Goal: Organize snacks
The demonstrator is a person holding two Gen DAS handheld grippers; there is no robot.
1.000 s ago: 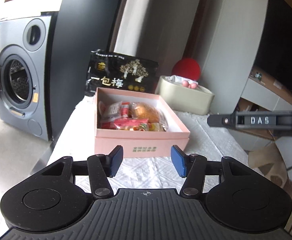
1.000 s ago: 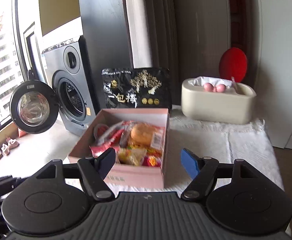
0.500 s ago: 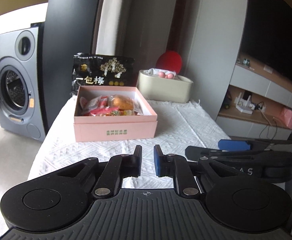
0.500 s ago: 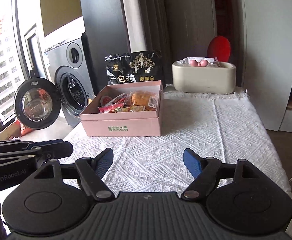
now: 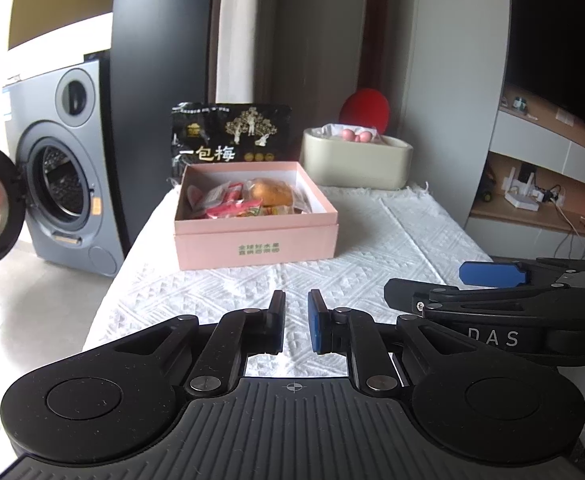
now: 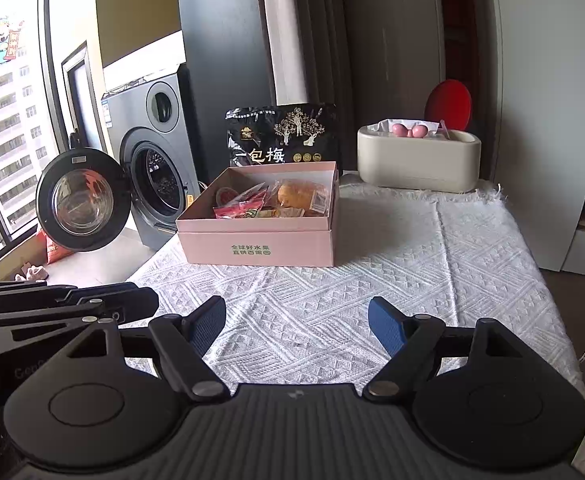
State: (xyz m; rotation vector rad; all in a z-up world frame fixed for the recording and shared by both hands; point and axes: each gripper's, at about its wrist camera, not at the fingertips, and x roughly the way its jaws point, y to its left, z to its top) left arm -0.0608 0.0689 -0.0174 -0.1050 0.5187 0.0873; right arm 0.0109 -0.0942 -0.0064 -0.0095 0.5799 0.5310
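Note:
An open pink box stands on the white woven tablecloth, filled with wrapped snacks, among them a bun and red packets. A black snack bag stands upright behind the box. My left gripper hovers over the near part of the cloth, well short of the box, shut with nothing between its pads. To its right, my right gripper is at the same distance from the box, open and empty. Its blue pad shows in the left wrist view.
A beige oblong container with pink items sits at the table's back right, a red round object behind it. A grey washing machine with its door swung open stands left of the table. Shelves stand on the right.
Both grippers have drawn back from the box toward the near edge of the table. The left gripper's jaws went from open to shut. The right jaws spread slightly wider.

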